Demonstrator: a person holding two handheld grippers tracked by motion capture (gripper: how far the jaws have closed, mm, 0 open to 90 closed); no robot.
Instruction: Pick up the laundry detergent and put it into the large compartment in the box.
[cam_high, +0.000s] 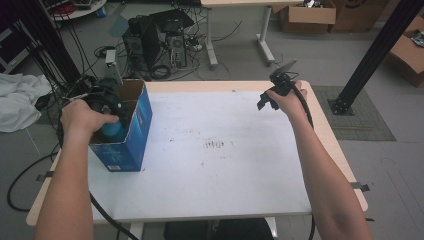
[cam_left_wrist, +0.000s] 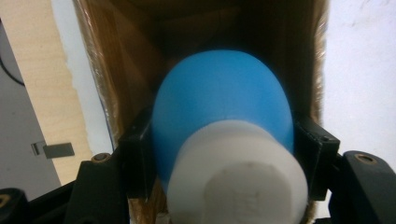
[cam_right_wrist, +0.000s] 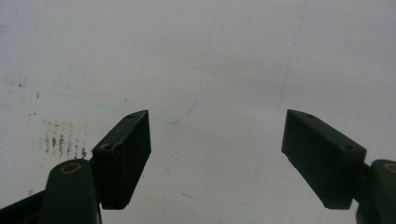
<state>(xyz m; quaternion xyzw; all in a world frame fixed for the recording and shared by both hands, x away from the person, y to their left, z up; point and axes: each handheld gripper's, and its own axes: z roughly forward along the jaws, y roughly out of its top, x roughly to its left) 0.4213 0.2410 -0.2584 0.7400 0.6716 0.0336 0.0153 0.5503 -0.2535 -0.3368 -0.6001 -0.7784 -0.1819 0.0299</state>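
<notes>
Blue bottle (cam_left_wrist: 219, 107) inside open blue box (cam_high: 141, 120) at bench (cam_high: 225, 175) 9 o'clock edge; long axis runs down into box, white cap (cam_left_wrist: 236, 175) toward camera. Left claw (cam_left_wrist: 224, 154) clenched on bottle sides. Right claw (cam_right_wrist: 217, 154) released, hovering over bare bench at 1 o'clock. Cap seen from left gripper view; high view gives blue sliver (cam_high: 112, 130).
</notes>
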